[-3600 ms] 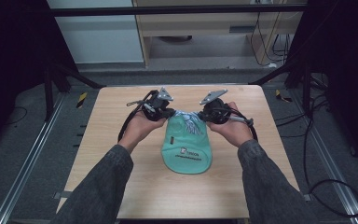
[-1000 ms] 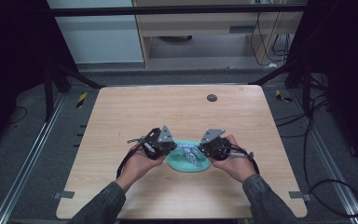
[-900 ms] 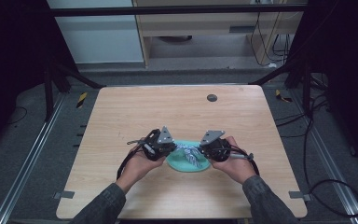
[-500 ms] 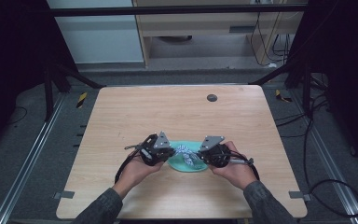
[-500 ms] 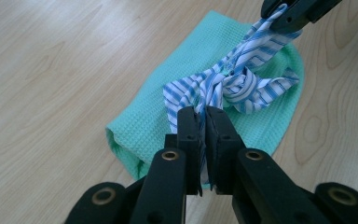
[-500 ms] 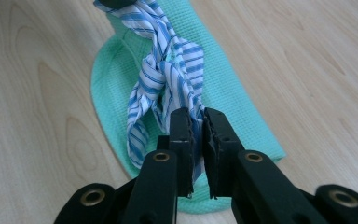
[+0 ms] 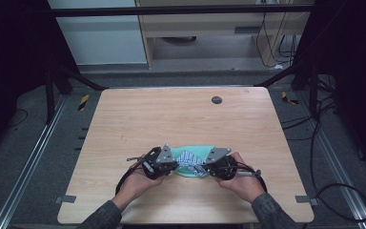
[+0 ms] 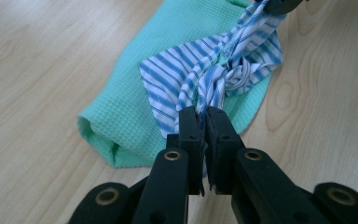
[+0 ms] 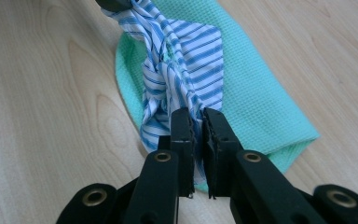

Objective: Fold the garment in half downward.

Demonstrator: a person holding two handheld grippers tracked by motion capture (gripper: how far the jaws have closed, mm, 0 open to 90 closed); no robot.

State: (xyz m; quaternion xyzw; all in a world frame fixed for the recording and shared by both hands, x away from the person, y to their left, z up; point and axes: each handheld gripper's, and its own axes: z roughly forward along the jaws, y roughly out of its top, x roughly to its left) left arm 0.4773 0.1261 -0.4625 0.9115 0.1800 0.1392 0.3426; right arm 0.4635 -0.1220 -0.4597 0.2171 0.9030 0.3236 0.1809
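Observation:
A mint green garment lies folded on the wooden table, near its front edge. A blue and white striped collar part bunches up on its near side. My left gripper is shut on one end of the striped cloth, with the green fabric spread behind it. From the other side, my right gripper is shut on the striped cloth too, over the green fabric. The two grippers face each other a short way apart, low over the table.
A small dark round disc sits near the table's far edge, right of centre. Dark frame posts and cables stand around the table, and a metal rail runs along the floor at the left.
Both grippers have come nearer the table's front edge and lower, drawing the green garment with them into a shorter fold. Both stay shut on the striped cloth.

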